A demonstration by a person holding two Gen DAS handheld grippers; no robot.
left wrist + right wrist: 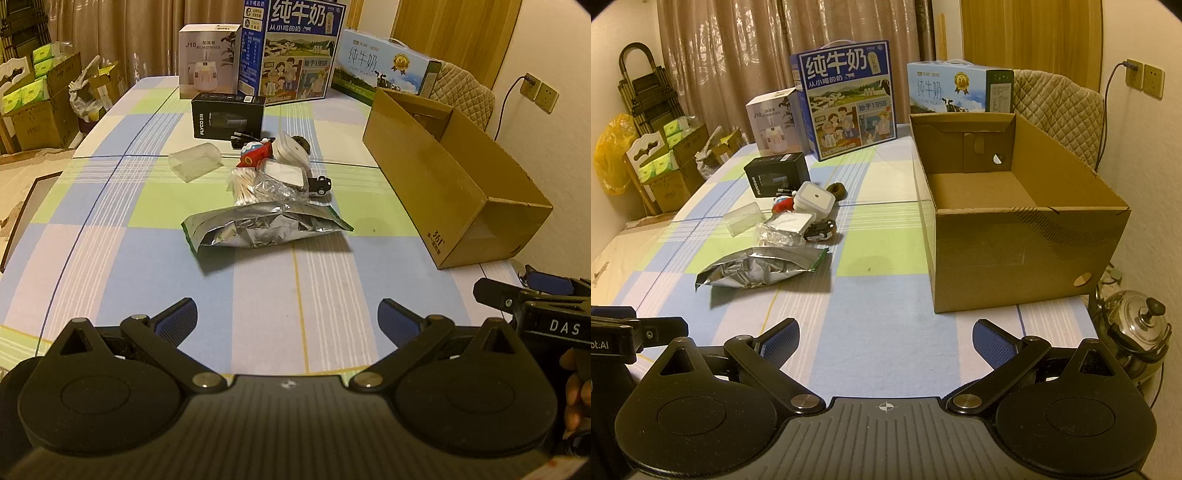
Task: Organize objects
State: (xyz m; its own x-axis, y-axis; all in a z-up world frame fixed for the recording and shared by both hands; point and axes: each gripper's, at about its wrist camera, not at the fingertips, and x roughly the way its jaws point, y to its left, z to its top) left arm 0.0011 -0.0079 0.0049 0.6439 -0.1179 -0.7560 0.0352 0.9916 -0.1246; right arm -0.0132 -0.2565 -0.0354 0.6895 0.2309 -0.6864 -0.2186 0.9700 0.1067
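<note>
A crumpled silver foil bag (264, 227) lies mid-table; it also shows in the right wrist view (757, 269). Behind it sits a pile: a cotton swab pack (247, 190), a white square container (814, 199), a red and white toy (255, 153), a small black toy car (319, 184), a clear plastic cup on its side (195, 162) and a black box (227, 116). An open, empty cardboard box (1015, 236) stands at the right. My left gripper (286, 317) is open and empty near the front edge. My right gripper (884, 339) is open and empty beside it.
Two milk cartons (849, 99) (960, 88) and a humidifier box (208, 61) stand at the table's far edge. A padded chair (1060, 107) is behind the cardboard box. A metal kettle (1137, 325) sits off the table's right edge. Boxes are stacked on the floor at left (672, 162).
</note>
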